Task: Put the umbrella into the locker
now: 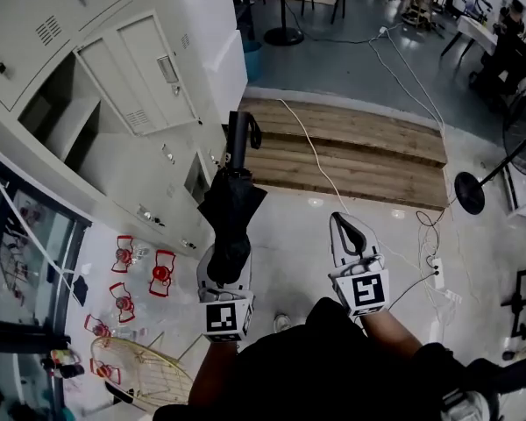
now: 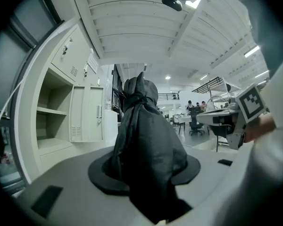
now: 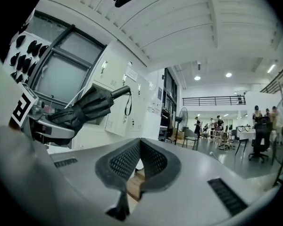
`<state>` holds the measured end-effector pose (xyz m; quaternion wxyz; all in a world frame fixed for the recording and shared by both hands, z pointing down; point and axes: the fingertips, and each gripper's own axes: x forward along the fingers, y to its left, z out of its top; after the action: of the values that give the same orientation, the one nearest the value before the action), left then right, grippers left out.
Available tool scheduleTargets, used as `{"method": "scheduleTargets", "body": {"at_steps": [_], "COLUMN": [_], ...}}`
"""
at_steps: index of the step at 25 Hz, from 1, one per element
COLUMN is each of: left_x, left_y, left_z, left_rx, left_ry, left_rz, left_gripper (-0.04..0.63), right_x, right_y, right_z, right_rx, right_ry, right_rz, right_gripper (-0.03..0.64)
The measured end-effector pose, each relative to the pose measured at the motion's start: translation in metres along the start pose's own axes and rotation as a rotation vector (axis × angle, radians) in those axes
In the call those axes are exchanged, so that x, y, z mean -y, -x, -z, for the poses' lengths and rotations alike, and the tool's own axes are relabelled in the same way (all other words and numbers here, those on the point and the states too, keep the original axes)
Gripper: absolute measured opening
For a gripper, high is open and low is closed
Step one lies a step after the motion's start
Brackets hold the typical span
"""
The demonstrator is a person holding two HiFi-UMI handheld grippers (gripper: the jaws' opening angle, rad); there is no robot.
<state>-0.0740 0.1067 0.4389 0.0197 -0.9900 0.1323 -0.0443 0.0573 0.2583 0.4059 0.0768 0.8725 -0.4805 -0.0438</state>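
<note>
**Head view.** The left gripper (image 1: 223, 274) is clamped on the folded black umbrella (image 1: 232, 204), which points away from the person with its handle and strap at the far end. The locker (image 1: 79, 125) stands to the left, with one door open on an empty shelved compartment. The umbrella is near it but not yet inside. The right gripper (image 1: 342, 222) is on the right, level with the left one and carrying nothing. The floor (image 1: 307, 235) is pale and glossy. Farther off is a wooden platform (image 1: 359, 147), with white cables (image 1: 329, 178) trailing across both. A fan (image 1: 500, 160) stands at the far right, and red objects (image 1: 140, 274) lie behind glass at the near left.

**Left gripper view.** The jaws pinch loose canopy fabric rather than the shaft, standing about half apart. I think that is the main risk: the cloth could slide or bunch, letting the umbrella droop or slip out on the way in. The open compartment is on the left, past the door's edge.

**Right gripper view.** The jaws meet at their tips with nothing between them. The umbrella sticks out long on the left, so its handle or dangling strap might catch the locker frame or the open door. The room behind is a big bright workshop, with desks and people far off.
</note>
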Motion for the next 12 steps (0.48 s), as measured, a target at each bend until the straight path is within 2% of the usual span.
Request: {"method": "scheduleTargets", "body": {"at_steps": [7, 12], "left_x": [-0.051, -0.080], "left_y": [-0.011, -0.027], "left_z": [0.005, 0.005], "left_rx": [-0.015, -0.034], "left_ry": [0.027, 0.030], "left_rz": [-0.120, -0.223], "left_gripper": [0.195, 0.195], "right_x": [-0.022, -0.034], "right_y": [-0.063, -0.118], "right_z": [-0.001, 0.000], "right_rx": [0.013, 0.030], "right_ry": [0.004, -0.026], "right_rz": [-0.114, -0.235], "right_gripper": [-0.002, -0.002]}}
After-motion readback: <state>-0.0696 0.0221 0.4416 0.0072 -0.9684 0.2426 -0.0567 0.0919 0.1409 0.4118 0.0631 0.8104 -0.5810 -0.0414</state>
